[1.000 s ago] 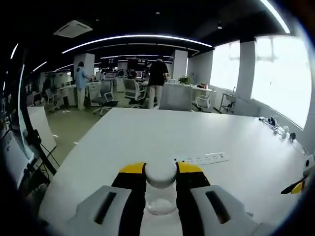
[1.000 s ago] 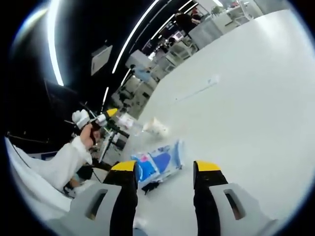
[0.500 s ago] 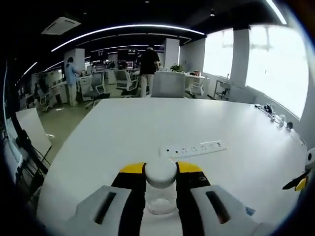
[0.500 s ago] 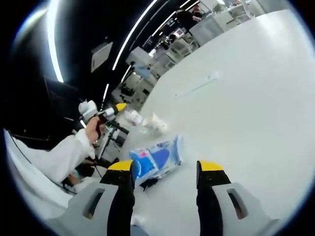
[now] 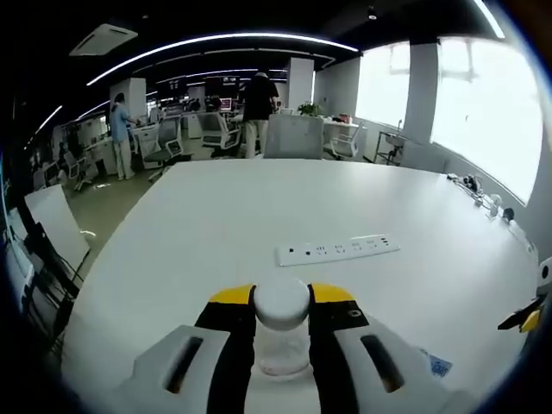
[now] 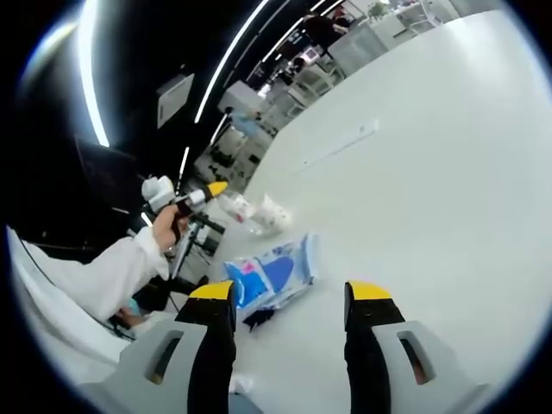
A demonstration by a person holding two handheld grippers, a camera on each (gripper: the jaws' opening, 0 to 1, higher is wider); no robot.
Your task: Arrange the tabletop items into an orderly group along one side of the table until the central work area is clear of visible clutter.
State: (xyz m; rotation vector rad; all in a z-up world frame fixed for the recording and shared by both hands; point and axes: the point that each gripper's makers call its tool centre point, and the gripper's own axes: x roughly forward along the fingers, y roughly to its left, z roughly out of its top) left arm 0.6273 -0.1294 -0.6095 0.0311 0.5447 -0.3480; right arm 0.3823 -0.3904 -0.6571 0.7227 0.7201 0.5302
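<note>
Closer now: the power strip (image 5: 338,249) sits lower and nearer in the left gripper view than a second ago, though that's mostly the camera moving. Left gripper (image 5: 281,304) has its yellow-tipped jaws pinched on one small clear jar (image 5: 281,332), glassy or plastic, with a rounded white cap, held over the near part of the smooth white table (image 5: 216,233). One long flat white power strip lies farther out on it.

Over in the right gripper view, the right gripper (image 6: 289,293) has its jaws spread wide with nothing between them. Just ahead lies one crinkly blue-and-pink packet (image 6: 272,272), with a small dark thing at its near edge, too blurry to name. Beyond it is a crumpled white wad (image 6: 274,216), maybe tissue.
</note>
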